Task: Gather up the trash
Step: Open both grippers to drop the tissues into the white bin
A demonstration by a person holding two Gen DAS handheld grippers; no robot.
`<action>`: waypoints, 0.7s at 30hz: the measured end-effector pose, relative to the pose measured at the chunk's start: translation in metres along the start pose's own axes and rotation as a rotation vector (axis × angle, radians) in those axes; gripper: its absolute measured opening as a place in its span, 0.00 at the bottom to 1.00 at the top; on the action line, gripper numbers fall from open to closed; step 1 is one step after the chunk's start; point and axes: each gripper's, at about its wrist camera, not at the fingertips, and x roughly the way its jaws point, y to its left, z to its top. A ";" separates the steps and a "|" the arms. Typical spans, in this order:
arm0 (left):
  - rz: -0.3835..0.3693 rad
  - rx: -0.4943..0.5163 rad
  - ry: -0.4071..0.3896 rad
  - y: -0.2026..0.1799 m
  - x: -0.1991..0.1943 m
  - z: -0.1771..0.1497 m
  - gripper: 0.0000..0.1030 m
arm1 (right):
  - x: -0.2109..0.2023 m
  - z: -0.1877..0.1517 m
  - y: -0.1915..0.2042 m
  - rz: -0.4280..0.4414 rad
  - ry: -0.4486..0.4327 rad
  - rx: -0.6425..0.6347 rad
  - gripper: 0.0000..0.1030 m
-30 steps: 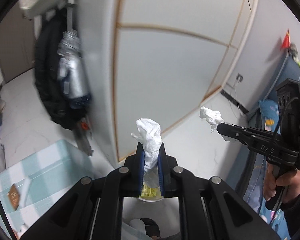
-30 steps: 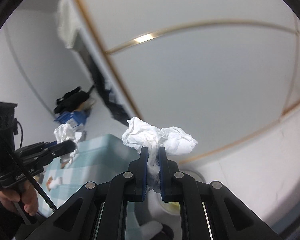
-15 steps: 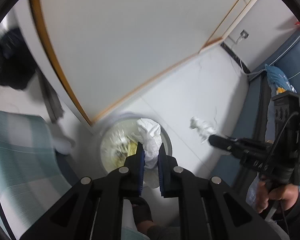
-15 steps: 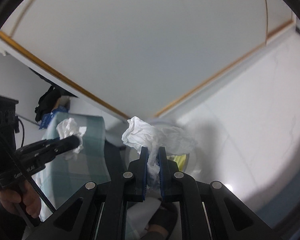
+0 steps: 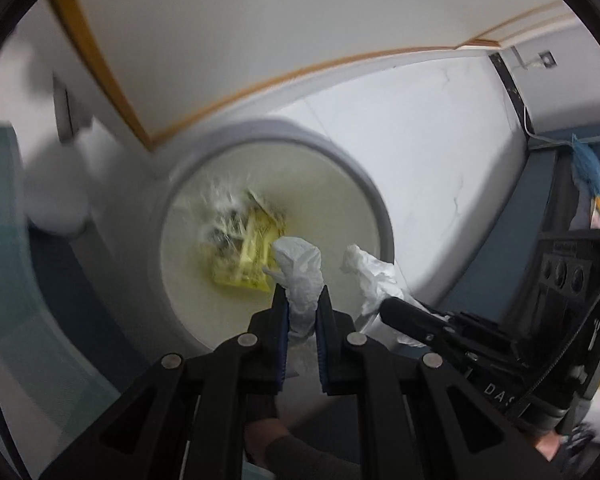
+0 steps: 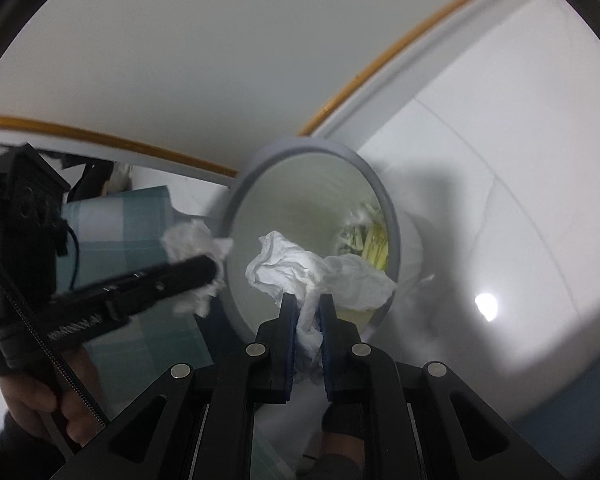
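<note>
Both crumpled white tissues (image 5: 300,276) (image 6: 320,276) lowered over round bin (image 5: 380,216).

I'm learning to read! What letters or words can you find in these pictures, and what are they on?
"DAS": white letters on the side of the right gripper, cut off after the S.
White lettering on the side of the left gripper: too blurred to read.
Yellow packaging in the trash bin: any print is too blurred to read.
Nothing else is readable.
</note>
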 end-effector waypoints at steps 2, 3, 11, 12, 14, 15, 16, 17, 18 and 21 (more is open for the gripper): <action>-0.006 -0.035 0.018 0.006 0.002 0.002 0.08 | 0.008 0.001 -0.003 0.017 0.005 0.027 0.11; -0.012 -0.047 0.020 0.007 0.002 0.001 0.08 | 0.012 0.002 -0.004 0.021 0.009 0.037 0.11; -0.011 -0.087 0.037 0.015 0.004 0.008 0.10 | 0.012 -0.004 -0.022 0.030 0.006 0.064 0.14; -0.009 -0.094 0.043 0.015 0.005 0.008 0.10 | 0.011 -0.004 -0.022 0.032 -0.001 0.066 0.16; -0.001 -0.102 0.057 0.016 0.007 0.009 0.11 | 0.012 -0.005 -0.026 0.019 -0.009 0.067 0.23; 0.002 -0.103 0.055 0.016 0.007 0.009 0.13 | 0.011 -0.006 -0.025 0.018 -0.013 0.065 0.24; 0.012 -0.103 0.047 0.017 0.006 0.009 0.16 | 0.013 -0.006 -0.026 0.020 -0.012 0.065 0.26; 0.020 -0.098 0.042 0.017 0.005 0.009 0.22 | 0.013 -0.007 -0.026 0.020 -0.013 0.063 0.27; 0.024 -0.091 0.037 0.017 0.004 0.008 0.30 | 0.012 -0.009 -0.026 0.016 -0.013 0.059 0.28; 0.031 -0.071 0.013 0.015 0.000 0.006 0.41 | 0.009 -0.011 -0.023 0.016 -0.021 0.036 0.34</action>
